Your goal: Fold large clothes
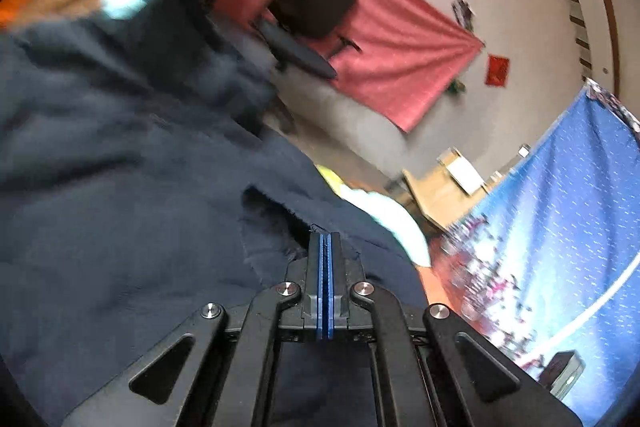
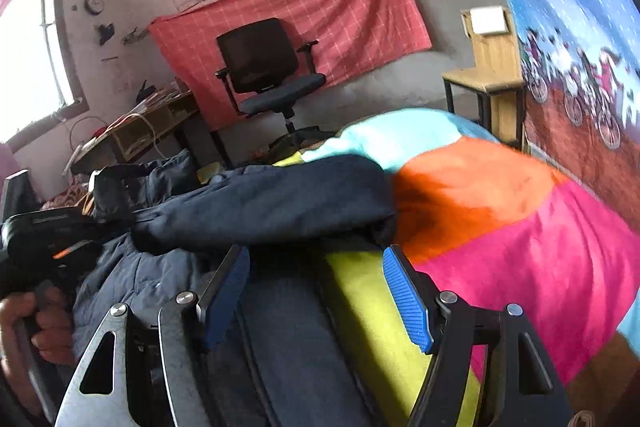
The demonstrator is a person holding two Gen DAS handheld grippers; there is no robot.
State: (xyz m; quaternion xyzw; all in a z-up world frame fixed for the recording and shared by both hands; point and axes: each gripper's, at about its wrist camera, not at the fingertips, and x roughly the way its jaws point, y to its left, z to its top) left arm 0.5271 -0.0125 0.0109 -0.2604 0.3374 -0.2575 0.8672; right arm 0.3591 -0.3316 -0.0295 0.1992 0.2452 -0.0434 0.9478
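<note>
Fingers: the left gripper point(image 1: 325, 239) has its 2 blue pads pressed together, apparently pinching a fold of the navy padded jacket point(image 1: 120, 187), though the pinch itself is hidden; the right gripper point(image 2: 316, 267) stands apart over the jacket's folded sleeve point(image 2: 260, 203), holding nothing. The jacket lies on a colour-block blanket point(image 2: 520, 247). I judge the fold should be carried low and flat, towards the open pink side, well clear of the office chair point(image 2: 268, 67)
</note>
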